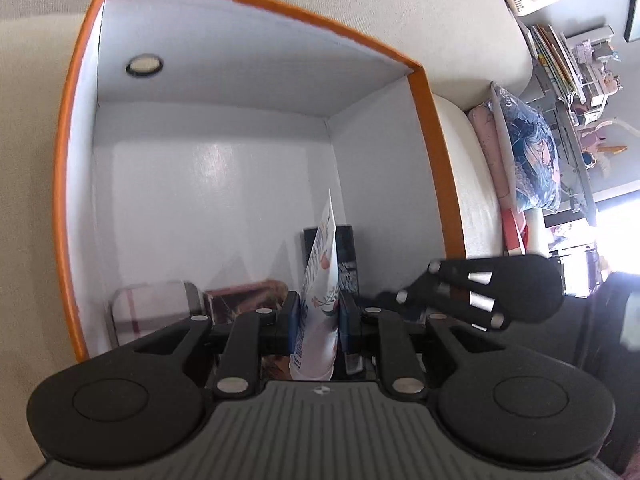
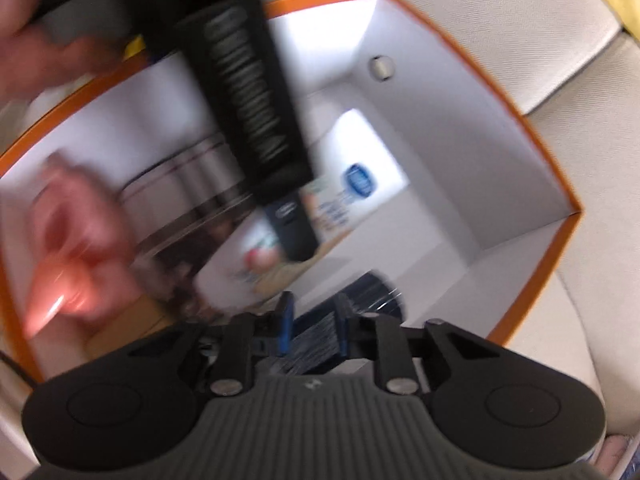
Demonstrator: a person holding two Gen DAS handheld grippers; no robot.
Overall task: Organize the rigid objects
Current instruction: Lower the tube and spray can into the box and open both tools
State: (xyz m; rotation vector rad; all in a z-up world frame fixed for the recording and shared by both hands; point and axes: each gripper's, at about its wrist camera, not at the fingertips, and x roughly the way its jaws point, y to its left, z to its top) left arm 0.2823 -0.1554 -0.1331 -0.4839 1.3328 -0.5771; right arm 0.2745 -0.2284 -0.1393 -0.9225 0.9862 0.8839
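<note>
Both grippers grip items inside the orange box (image 1: 436, 168).

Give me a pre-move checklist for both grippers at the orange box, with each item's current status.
1. Left gripper shut on the white tube: ok, the pads press on both its sides.
2. Tube inside the orange box: ok, its tip stands up in front of the white inner walls.
3. Right gripper shut on the dark blue object: ok, the object sits between its pads.
4. Right-hand view sharp enough to aim: not ok, heavily blurred.
5. Free floor beside the checked tin: ok, bare white floor shows beyond it.
6. Clearance between the two grippers: cannot tell, they sit close together in the box.
</note>
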